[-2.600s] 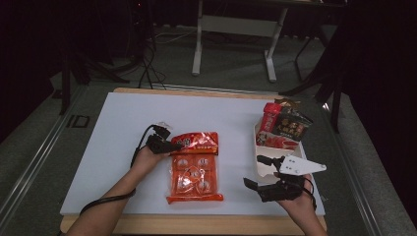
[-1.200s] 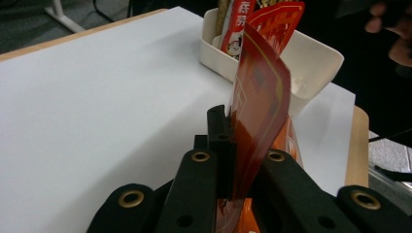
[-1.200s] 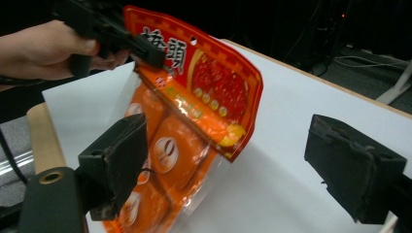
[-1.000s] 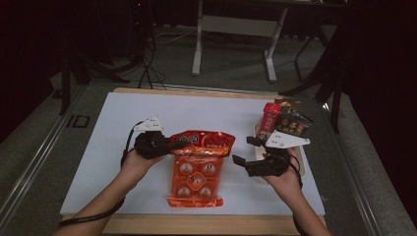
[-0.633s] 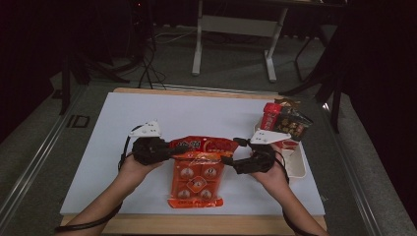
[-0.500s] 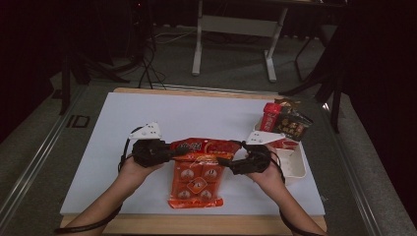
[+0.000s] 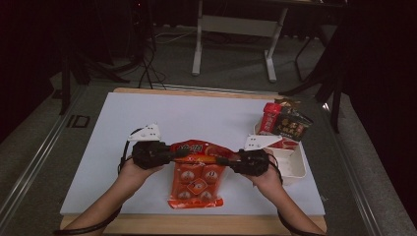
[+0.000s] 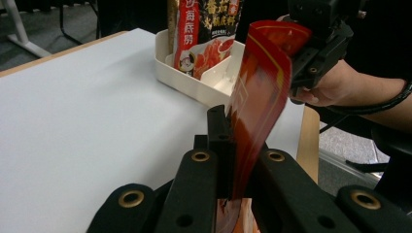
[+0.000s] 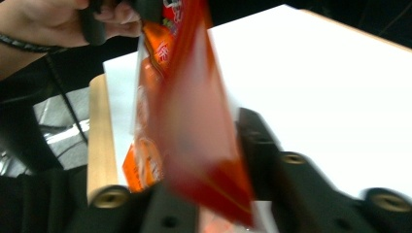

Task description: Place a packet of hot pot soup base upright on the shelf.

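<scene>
Low centre of the high view, a glossy red snack bag (image 7: 196, 172) hangs from its top edge, its bottom on the white table (image 7: 196, 118). The left gripper (image 7: 178, 153) clamps the bag's left corner. The right gripper (image 7: 222, 160) has just been closing and pinches the right corner. Farther right stands a cream plastic tray (image 7: 290, 169) with upright packets (image 7: 285, 123).

A fixed high view looks forward and down over the white table (image 7: 196, 118) from the person's side. Each gripper view rides close behind its own black jaws, facing the opposite hand across the table. All three share the red bag (image 7: 196, 172) (image 8: 260, 92) (image 9: 189, 107).
</scene>
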`<act>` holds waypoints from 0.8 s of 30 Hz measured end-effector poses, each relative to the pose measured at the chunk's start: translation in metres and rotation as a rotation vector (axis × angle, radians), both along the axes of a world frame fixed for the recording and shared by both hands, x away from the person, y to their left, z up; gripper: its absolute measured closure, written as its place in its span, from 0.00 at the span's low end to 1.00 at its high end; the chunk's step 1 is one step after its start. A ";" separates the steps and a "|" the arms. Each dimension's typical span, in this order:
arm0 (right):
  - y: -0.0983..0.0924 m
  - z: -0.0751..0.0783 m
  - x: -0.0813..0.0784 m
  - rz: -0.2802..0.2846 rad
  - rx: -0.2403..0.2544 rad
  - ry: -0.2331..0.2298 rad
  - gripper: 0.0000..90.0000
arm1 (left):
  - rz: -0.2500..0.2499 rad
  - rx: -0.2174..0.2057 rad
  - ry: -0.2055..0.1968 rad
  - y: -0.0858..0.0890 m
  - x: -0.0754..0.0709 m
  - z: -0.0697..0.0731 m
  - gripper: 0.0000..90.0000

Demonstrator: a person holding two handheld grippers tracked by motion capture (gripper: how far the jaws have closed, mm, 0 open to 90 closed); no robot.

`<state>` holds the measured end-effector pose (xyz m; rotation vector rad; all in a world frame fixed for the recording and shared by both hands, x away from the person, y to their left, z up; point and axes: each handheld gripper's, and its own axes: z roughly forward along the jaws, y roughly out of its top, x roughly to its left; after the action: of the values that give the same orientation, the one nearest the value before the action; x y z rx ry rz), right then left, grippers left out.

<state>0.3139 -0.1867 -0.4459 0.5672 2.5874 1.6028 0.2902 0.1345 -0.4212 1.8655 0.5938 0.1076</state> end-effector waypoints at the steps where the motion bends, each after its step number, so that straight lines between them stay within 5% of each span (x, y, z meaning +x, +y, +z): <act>1: 0.001 0.000 -0.001 -0.001 -0.008 -0.004 0.95 | -0.001 -0.001 0.000 0.000 0.000 0.000 0.99; 6: 0.003 0.006 -0.004 0.003 -0.051 0.001 1.00 | -0.006 -0.001 0.003 0.000 0.000 0.001 0.99; 11: 0.001 0.015 -0.009 0.012 -0.041 0.011 1.00 | -0.023 -0.020 -0.013 0.001 -0.004 0.008 0.99; 24: -0.002 0.051 -0.024 -0.019 -0.033 -0.063 1.00 | -0.066 -0.085 -0.052 0.004 -0.005 0.022 0.98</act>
<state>0.2904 -0.1890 -0.3945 0.5285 2.5504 1.5434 0.2857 0.1387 -0.3991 1.7930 0.4936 0.0862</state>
